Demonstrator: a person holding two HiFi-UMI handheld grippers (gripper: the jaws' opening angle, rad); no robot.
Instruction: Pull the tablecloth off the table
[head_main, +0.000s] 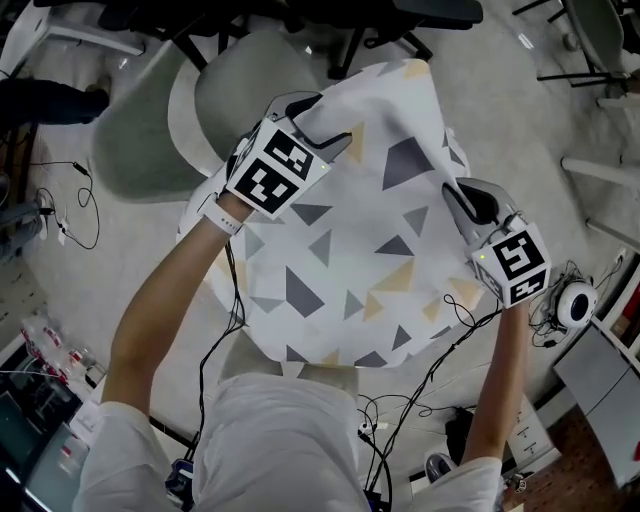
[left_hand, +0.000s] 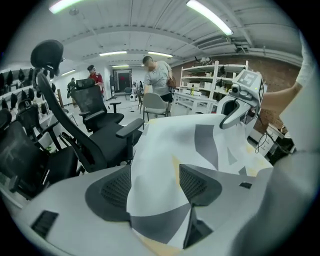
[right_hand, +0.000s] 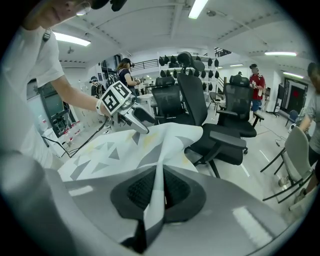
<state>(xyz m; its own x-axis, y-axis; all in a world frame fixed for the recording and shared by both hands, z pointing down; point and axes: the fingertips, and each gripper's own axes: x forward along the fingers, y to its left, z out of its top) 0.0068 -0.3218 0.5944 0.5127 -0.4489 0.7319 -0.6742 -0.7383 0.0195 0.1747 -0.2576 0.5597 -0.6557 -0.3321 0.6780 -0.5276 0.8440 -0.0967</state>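
The triangle-patterned tablecloth hangs spread in front of the person, with its far edge lifted. At its 11 o'clock corner the left gripper stands spread, and the cloth drapes loosely between its 2 jaws. At 3 o'clock the right gripper is pressed together, pinching a fold of the cloth. A grey chair sits at 10 o'clock.

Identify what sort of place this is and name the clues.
Probably a workshop or lab: black office chairs stand crowded together, storage shelves line a wall, strip lights run along the ceiling.
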